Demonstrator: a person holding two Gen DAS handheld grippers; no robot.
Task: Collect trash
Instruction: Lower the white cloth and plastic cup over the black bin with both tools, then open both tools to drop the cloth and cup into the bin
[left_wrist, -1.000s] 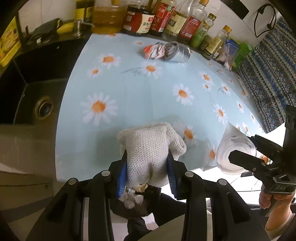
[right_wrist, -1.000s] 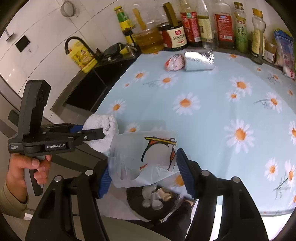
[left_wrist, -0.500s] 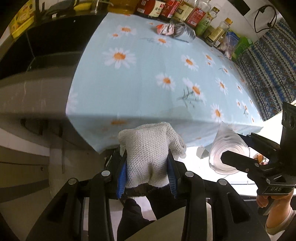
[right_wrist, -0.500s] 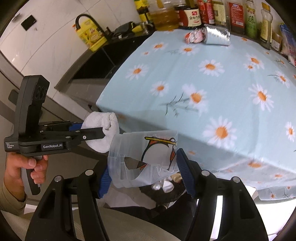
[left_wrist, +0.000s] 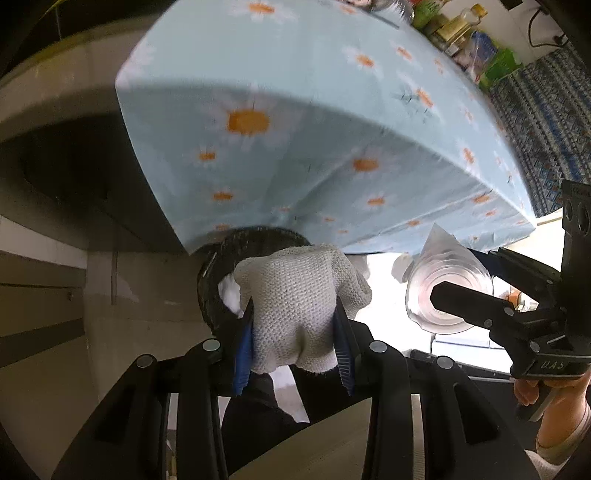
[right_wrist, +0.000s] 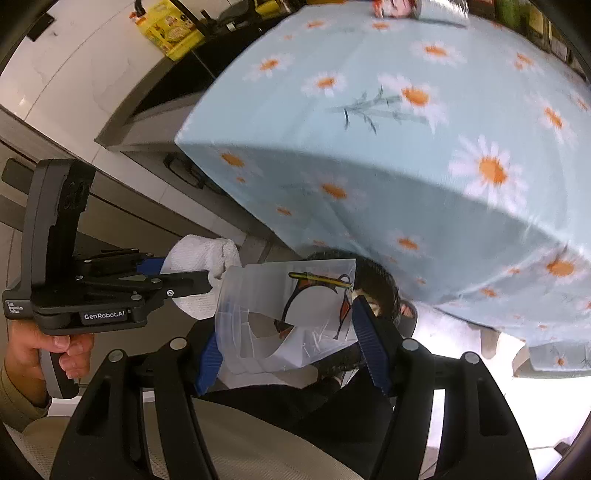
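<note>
- Below the table edge, the left gripper (left_wrist: 295, 332) pinches a white knitted cloth (left_wrist: 299, 295) between its fingers.
- Beside it, the right gripper (right_wrist: 284, 332) clamps a clear plastic cup (right_wrist: 284, 314) over a black bin (right_wrist: 384, 288).

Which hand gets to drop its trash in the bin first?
Probably left. The left tool holds the white cloth right over the black bin; the right tool holds the plastic cup beside it.
</note>
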